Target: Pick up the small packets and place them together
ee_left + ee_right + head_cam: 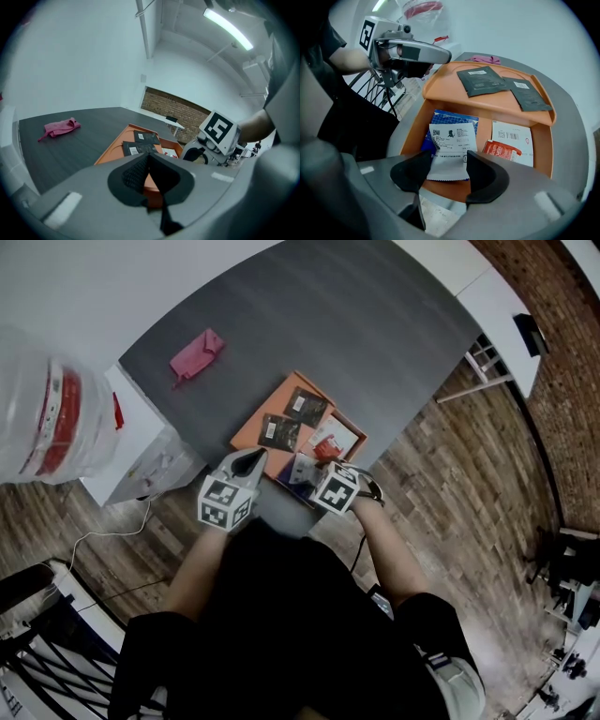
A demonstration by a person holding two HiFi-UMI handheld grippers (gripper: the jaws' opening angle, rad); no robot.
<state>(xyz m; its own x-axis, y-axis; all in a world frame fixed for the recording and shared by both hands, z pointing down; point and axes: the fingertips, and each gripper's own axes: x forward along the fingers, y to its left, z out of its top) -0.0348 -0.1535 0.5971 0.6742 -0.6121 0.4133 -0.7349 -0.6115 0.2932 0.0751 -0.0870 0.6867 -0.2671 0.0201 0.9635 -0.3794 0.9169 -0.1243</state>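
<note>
The right gripper (449,161) is held low over the near end of an orange tray (543,145), its jaws spread wide. A white packet (451,150) is seen between them, its lower part spanning the gap from one jaw to the other; whether its edges are actually pressed cannot be told. This packet is laid partly over a blue packet (459,116) in the tray's lower compartment. Just beside these, to the right in the same compartment, a red and white packet (511,140) is found lying flat.

The left gripper (149,157) is held just beside the tray's near left corner, with its jaws brought together at the tips and nothing caught between them.

Two dark packets (483,80) (528,96) are set side by side on the tray's raised far shelf, apart from the three below. The tray is placed at the near edge of a dark grey table (328,324). Well apart from it, toward the table's far left, a pink cloth (195,354) is left crumpled.
</note>
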